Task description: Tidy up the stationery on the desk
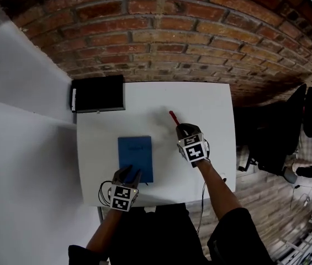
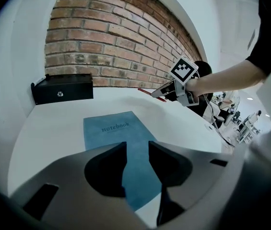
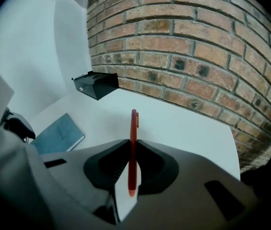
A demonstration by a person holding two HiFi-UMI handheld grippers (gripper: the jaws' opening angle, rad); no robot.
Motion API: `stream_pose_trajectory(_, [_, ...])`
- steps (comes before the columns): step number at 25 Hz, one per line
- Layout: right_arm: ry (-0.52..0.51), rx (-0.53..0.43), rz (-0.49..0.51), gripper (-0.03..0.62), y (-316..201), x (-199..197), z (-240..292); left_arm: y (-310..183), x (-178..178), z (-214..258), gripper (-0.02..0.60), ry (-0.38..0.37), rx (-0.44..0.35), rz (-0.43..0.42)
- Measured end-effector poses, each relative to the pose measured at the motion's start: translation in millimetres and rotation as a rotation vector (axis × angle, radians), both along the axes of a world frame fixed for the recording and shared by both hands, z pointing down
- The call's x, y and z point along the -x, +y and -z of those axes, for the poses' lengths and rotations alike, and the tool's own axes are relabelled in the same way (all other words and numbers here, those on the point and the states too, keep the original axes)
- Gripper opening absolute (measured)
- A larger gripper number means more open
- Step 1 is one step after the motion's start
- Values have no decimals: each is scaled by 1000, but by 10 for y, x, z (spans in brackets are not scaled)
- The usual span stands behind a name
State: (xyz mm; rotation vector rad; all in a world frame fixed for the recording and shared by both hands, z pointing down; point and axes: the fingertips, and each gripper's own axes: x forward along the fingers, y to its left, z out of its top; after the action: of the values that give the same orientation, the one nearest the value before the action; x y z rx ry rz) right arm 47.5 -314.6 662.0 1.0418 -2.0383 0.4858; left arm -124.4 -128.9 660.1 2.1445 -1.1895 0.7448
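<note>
One red pen (image 3: 134, 122) clamped in right gripper (image 3: 133, 144) jaws; left gripper (image 2: 136, 146) jaws apart, seemingly over notebook (image 2: 112, 128).

blue notebook (image 2: 117, 137), cover printed "notebook"

The desk (image 1: 211, 104) is smooth, matt white. The notebook (image 2: 107, 131) has a matt blue cover with a soft nap, perhaps cloth. The pen (image 3: 134, 126) is glossy red plastic. My left gripper (image 2: 136, 150) and right gripper (image 3: 131, 145) are matt grey plastic with dull black pads (image 3: 152, 164). The box (image 2: 62, 88) is matt black and the brick wall (image 3: 197, 47) is rough.
</note>
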Motion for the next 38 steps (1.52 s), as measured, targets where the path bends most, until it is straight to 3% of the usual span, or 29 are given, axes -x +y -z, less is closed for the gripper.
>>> stream_pose_trajectory(18, [-103, 58, -380, 61, 847, 67, -2, 340, -36, -14, 153, -5, 4, -89])
stream_pose_trajectory(38, [-228, 191, -433, 62, 1670, 698, -275, 625, 58, -53, 152, -17, 16, -93])
